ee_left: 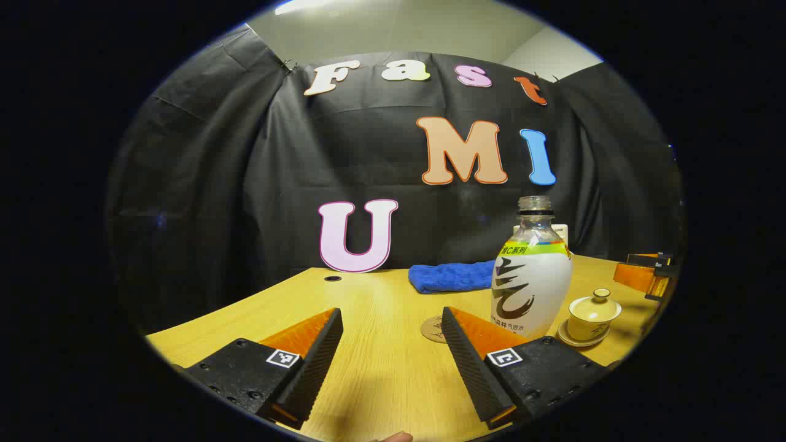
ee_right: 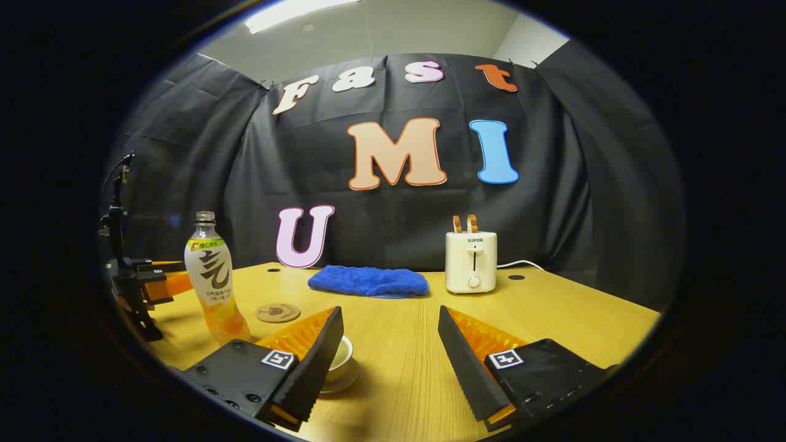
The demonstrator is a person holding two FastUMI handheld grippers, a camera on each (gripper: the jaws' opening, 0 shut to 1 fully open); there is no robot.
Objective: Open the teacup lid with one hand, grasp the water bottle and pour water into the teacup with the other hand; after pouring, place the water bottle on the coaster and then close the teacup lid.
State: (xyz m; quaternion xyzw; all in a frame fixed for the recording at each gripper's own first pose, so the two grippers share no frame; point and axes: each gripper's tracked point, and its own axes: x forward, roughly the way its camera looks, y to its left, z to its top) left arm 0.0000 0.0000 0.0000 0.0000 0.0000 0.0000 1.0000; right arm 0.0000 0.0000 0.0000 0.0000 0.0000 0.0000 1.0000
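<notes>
In the left gripper view, the left gripper (ee_left: 391,350) hovers over the table (ee_left: 381,374) with fingers spread wide, holding nothing. The water bottle (ee_left: 532,276) stands just beyond its right finger, the coaster (ee_left: 433,329) peeks out beside that fingertip, and the lidded teacup (ee_left: 593,316) sits further right.

In the right gripper view, the right gripper (ee_right: 390,350) gapes wide, empty. The teacup (ee_right: 339,356) sits partly hidden behind its left finger; the bottle (ee_right: 212,279) and coaster (ee_right: 277,312) lie further left, and the other gripper (ee_right: 150,279) at the far left.

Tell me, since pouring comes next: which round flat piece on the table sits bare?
The cork coaster lies bare; the saucer carries the lidded teacup.
</notes>
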